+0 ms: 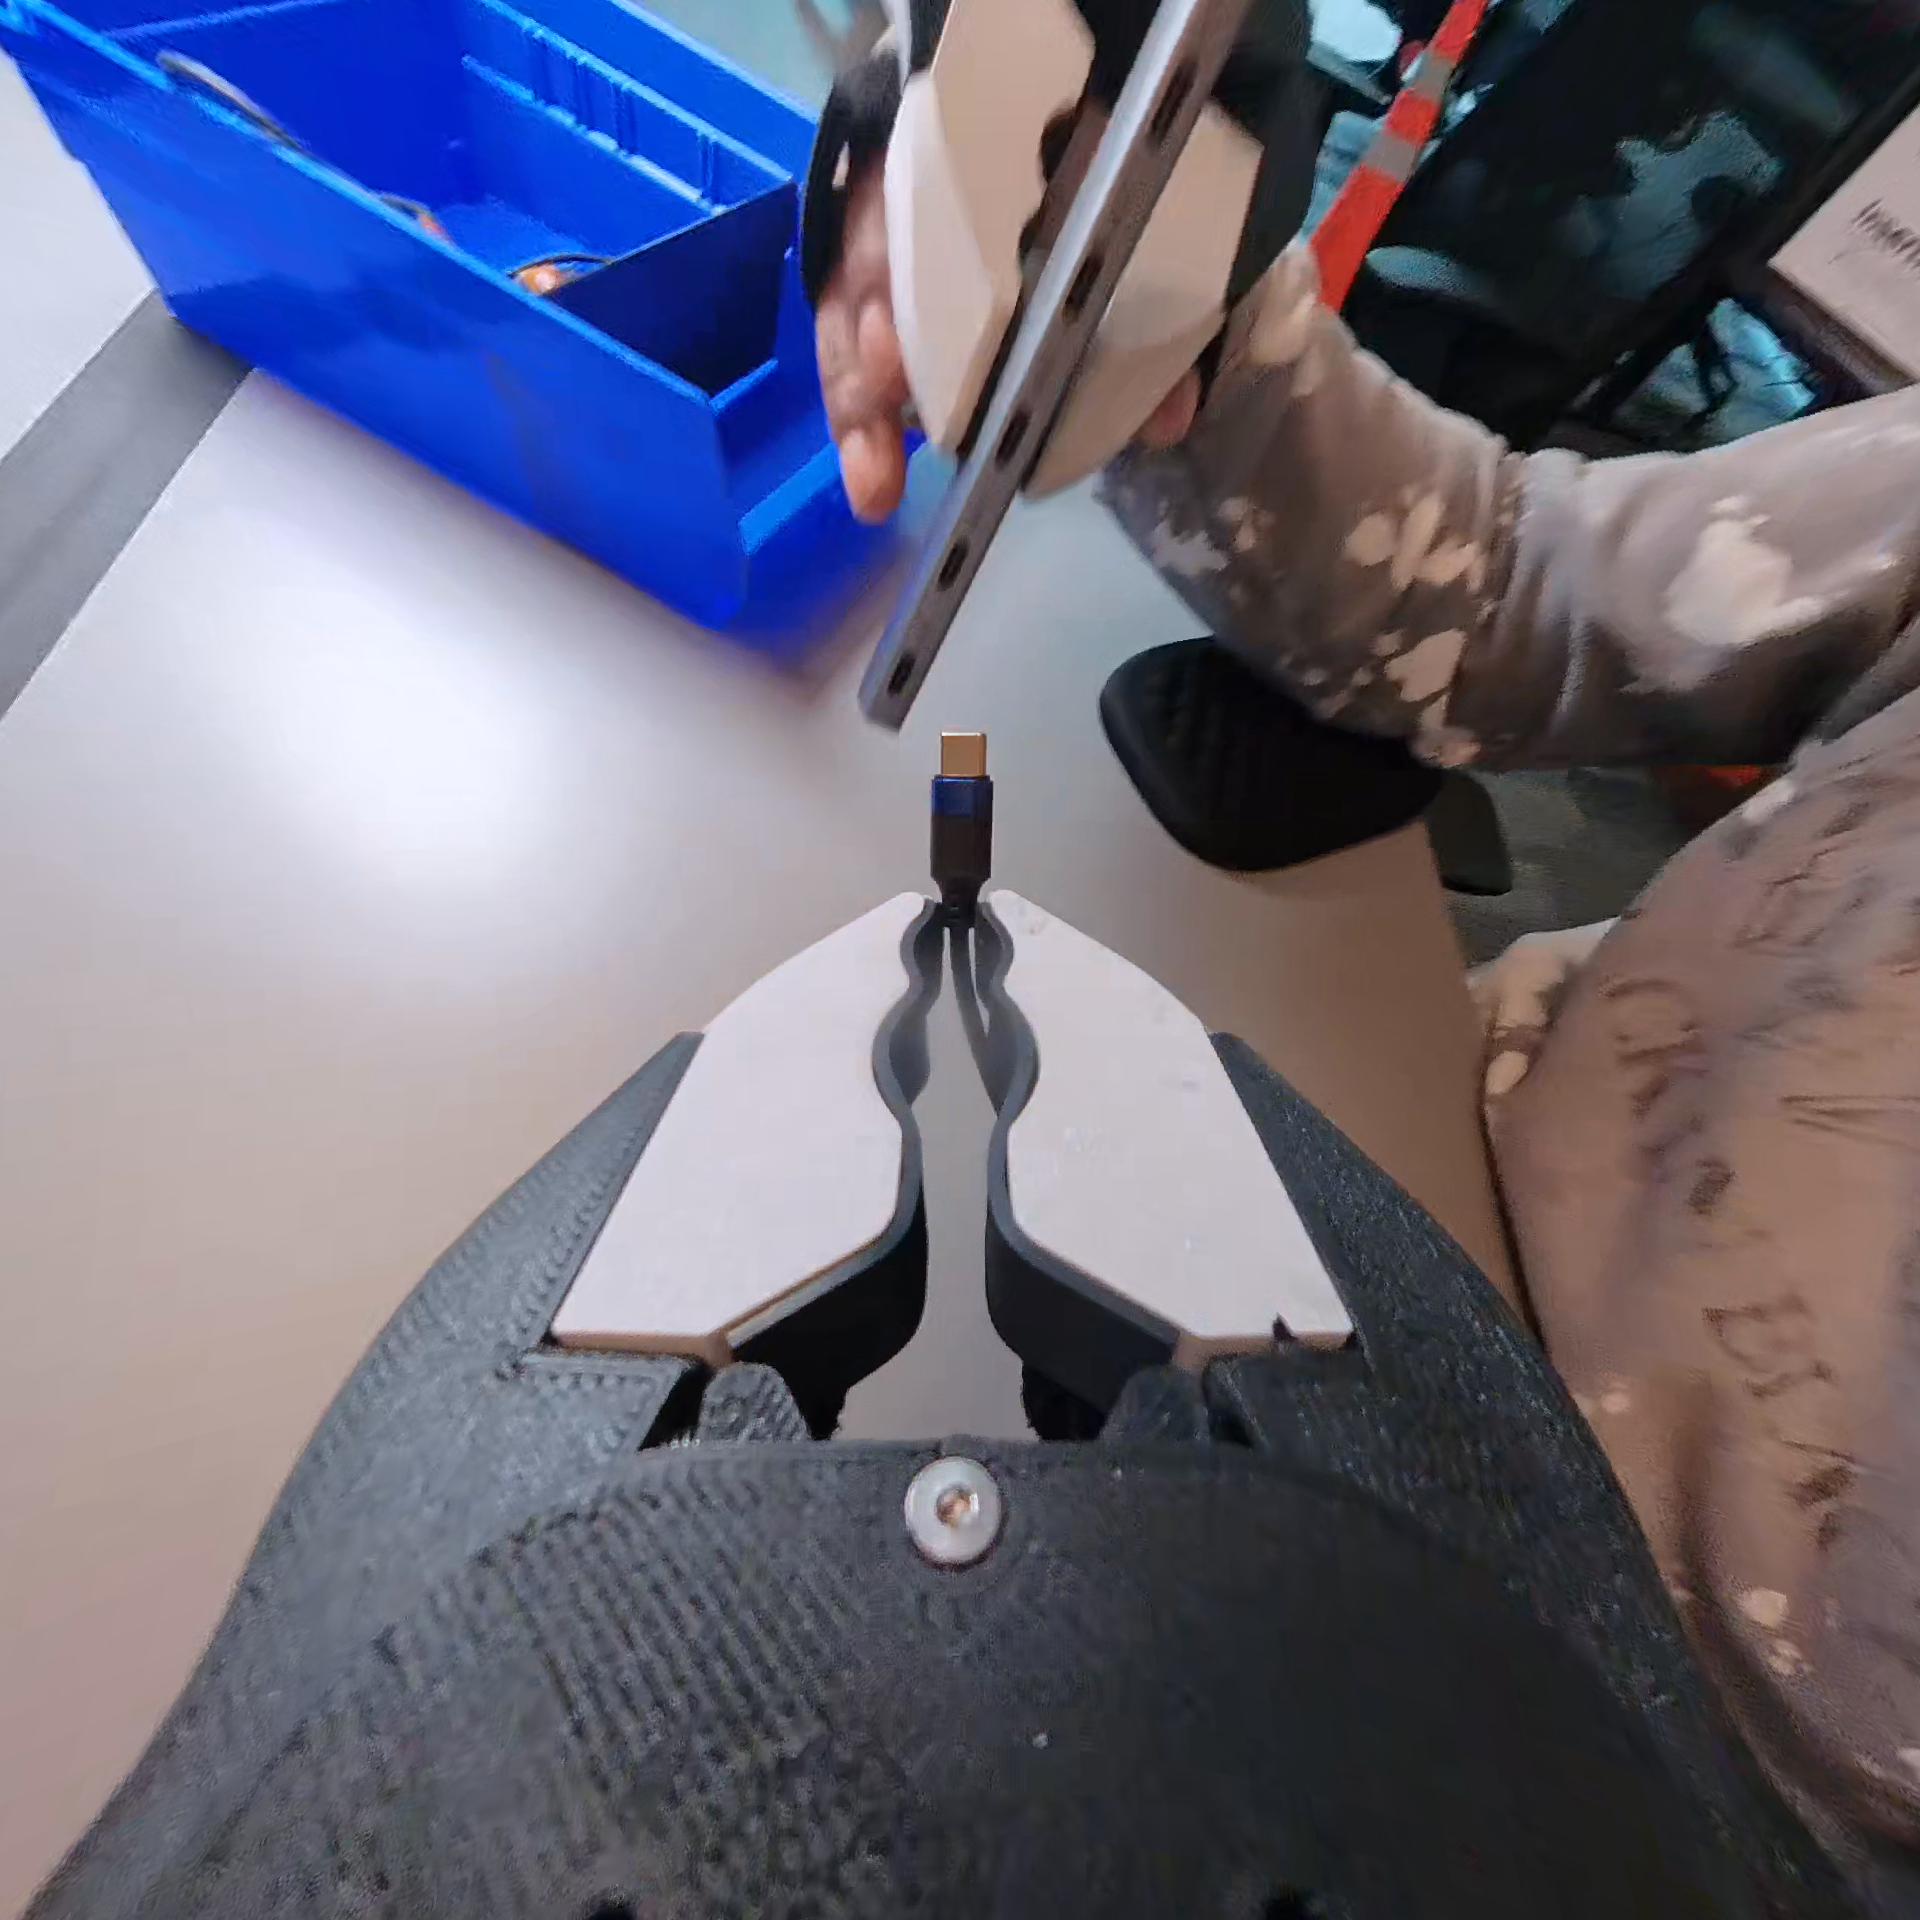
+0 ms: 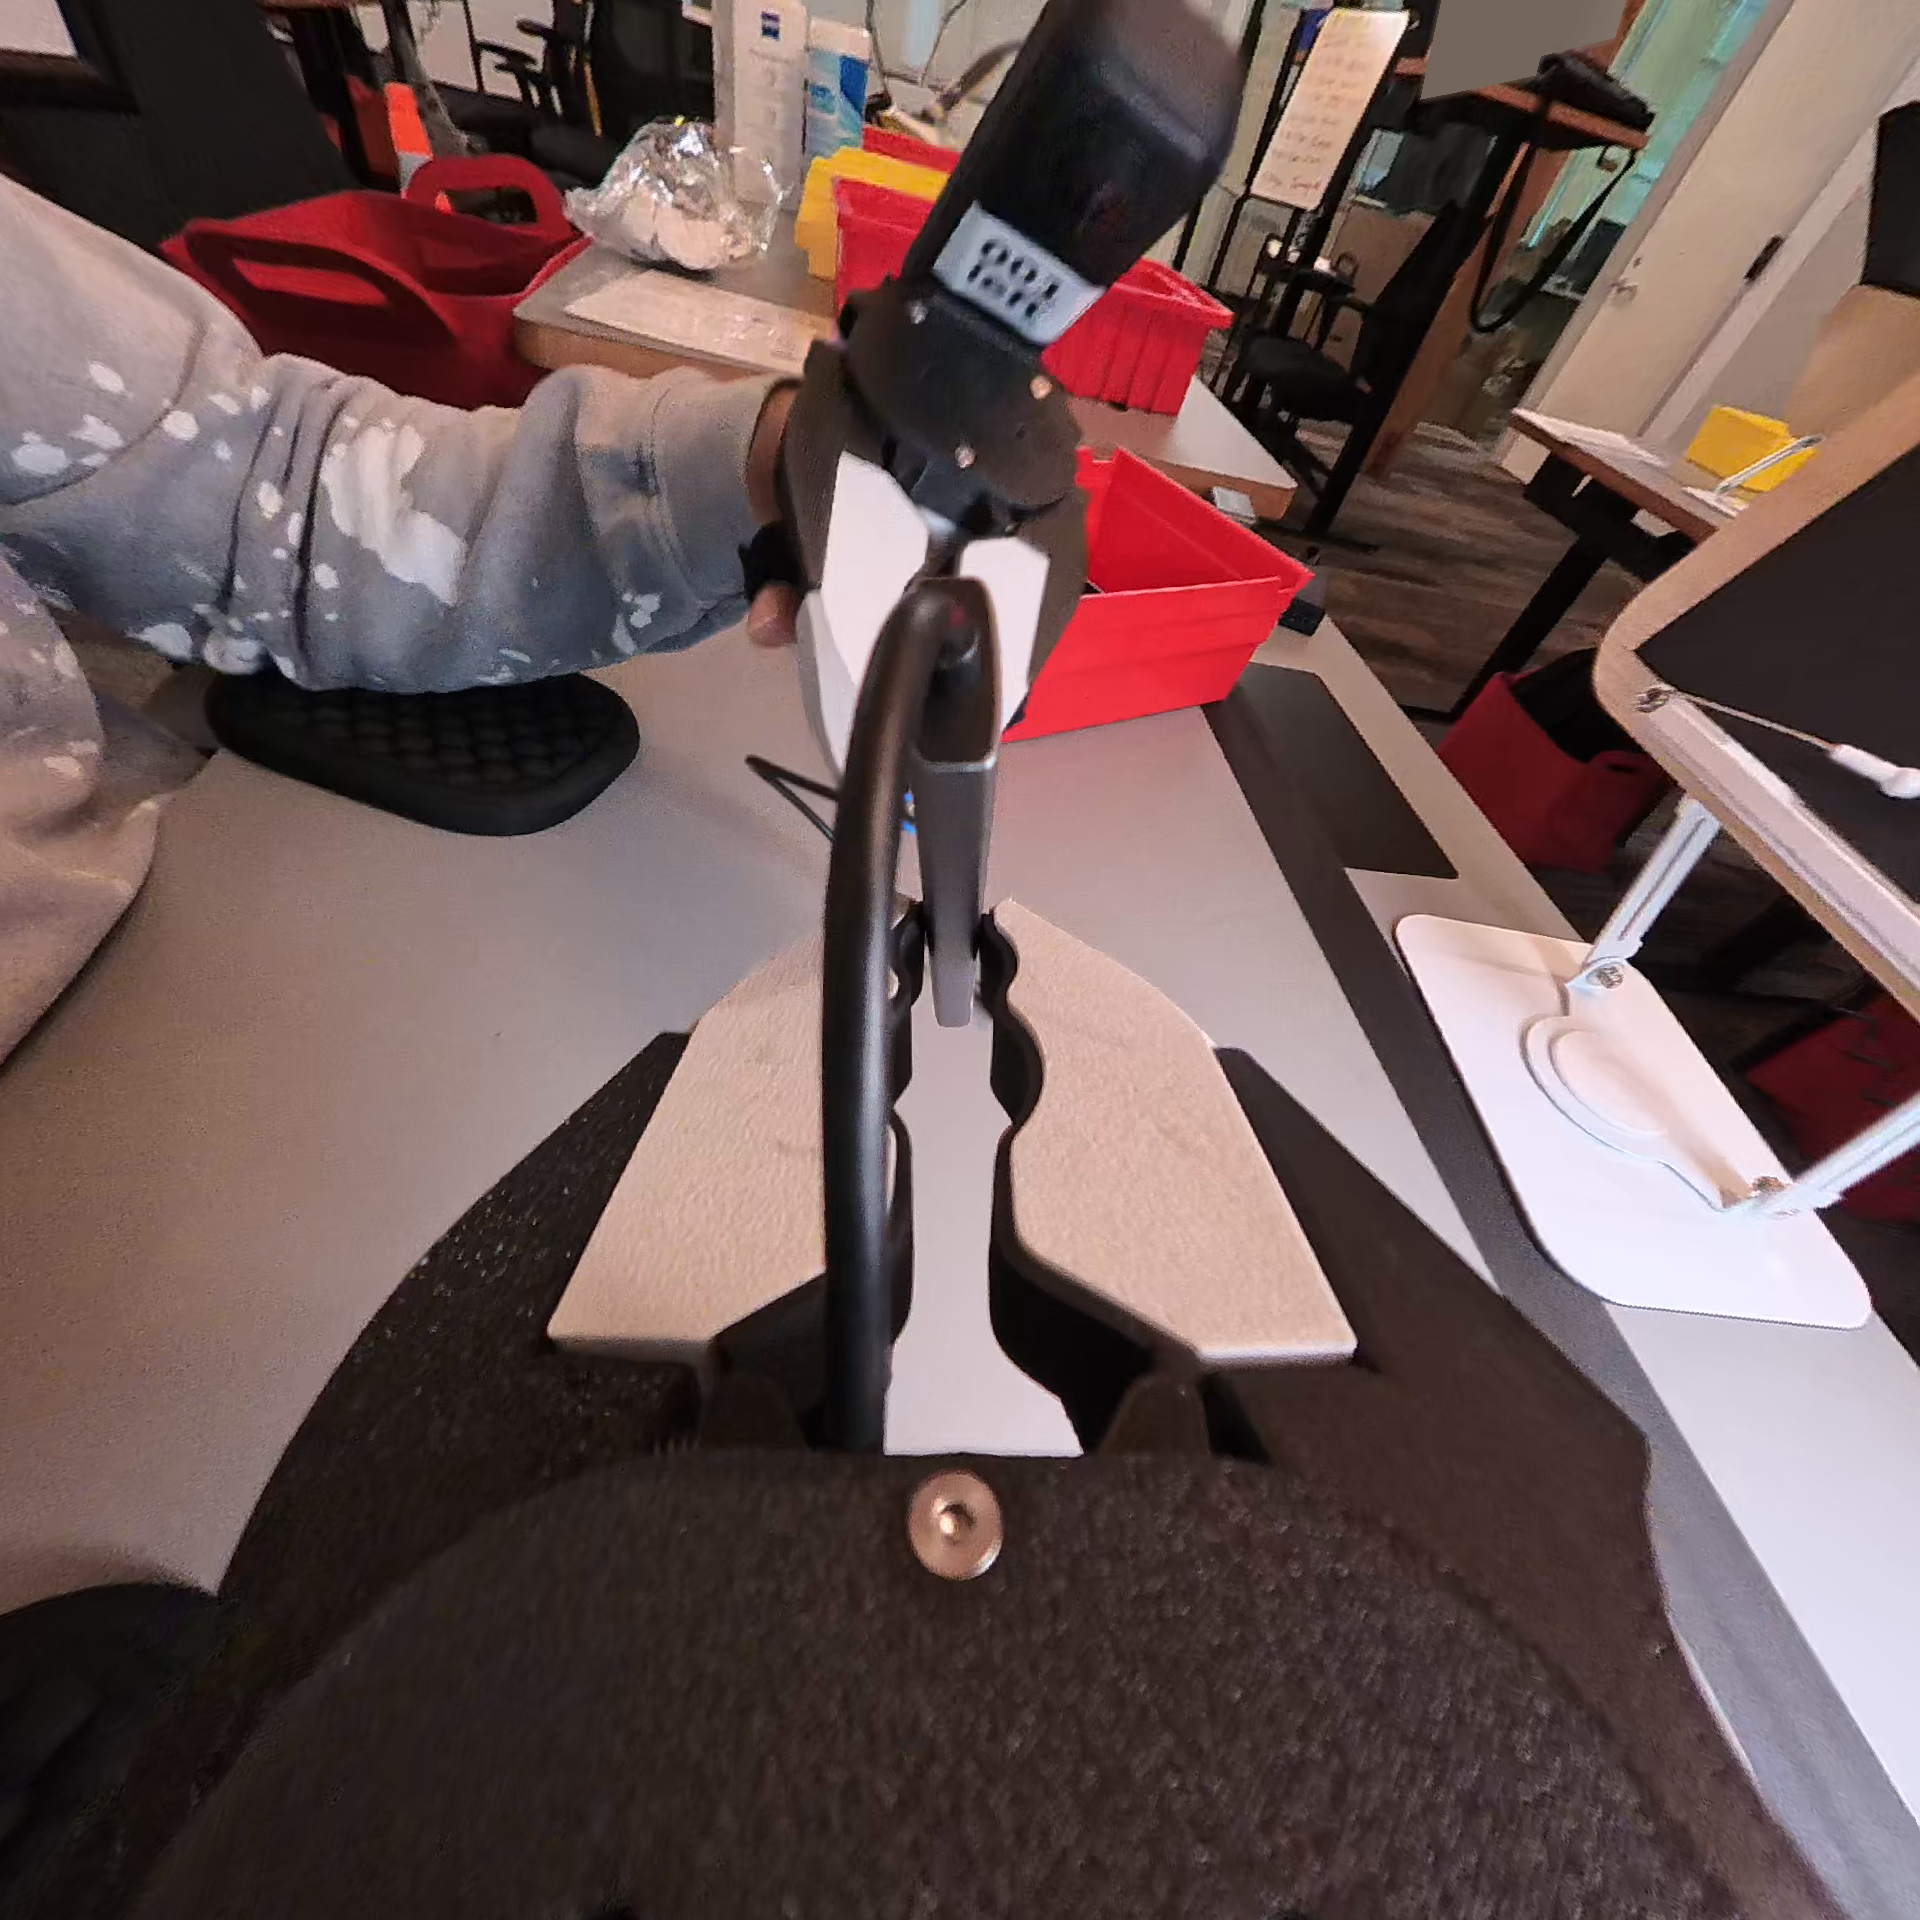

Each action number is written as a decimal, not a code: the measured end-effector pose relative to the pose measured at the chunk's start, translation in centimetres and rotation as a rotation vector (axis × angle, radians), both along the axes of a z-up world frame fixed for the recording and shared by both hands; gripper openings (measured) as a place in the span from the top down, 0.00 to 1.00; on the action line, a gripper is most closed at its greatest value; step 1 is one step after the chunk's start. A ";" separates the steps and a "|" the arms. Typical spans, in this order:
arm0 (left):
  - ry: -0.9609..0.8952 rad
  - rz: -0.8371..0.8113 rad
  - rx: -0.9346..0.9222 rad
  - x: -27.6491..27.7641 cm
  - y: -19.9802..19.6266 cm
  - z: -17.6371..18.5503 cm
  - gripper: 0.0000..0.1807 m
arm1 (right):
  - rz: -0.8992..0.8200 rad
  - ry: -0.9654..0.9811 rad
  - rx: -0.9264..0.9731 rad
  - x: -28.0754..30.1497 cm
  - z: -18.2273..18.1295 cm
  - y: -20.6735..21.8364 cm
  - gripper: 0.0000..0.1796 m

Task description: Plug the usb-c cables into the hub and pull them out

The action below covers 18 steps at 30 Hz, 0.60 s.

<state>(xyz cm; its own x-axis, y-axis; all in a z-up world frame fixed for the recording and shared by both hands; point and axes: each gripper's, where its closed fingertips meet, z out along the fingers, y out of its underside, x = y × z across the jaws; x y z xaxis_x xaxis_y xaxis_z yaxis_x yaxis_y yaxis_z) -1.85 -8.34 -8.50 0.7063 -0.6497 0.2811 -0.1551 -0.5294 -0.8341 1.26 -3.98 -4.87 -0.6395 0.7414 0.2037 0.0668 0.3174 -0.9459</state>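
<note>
Grey hub [image 1: 1023, 343] blurred, top cut off; plug [image 1: 962, 800] just short.

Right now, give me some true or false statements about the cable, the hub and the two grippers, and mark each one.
1. The left gripper is shut on the usb-c cable. True.
2. The cable's plug is seated in a port of the hub. False: it hangs just short of the hub's lower end, apart from it.
3. The right gripper holds the hub. True.
4. The hub lies flat on the table. False: it is held up in the air, tilted.
5. A blue bin sits on the table behind the plug. True.
</note>
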 end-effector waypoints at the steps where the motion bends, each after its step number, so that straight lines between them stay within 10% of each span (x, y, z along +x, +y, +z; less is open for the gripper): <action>1: -0.017 -0.008 0.000 0.3 0.1 0.5 0.97 | 0.009 -0.006 0.007 0.0 -0.2 -0.2 0.95; 18: -0.295 -0.259 -0.239 2.8 -2.9 -2.0 0.97 | 0.125 -0.156 0.317 0.1 -5.3 -4.5 0.95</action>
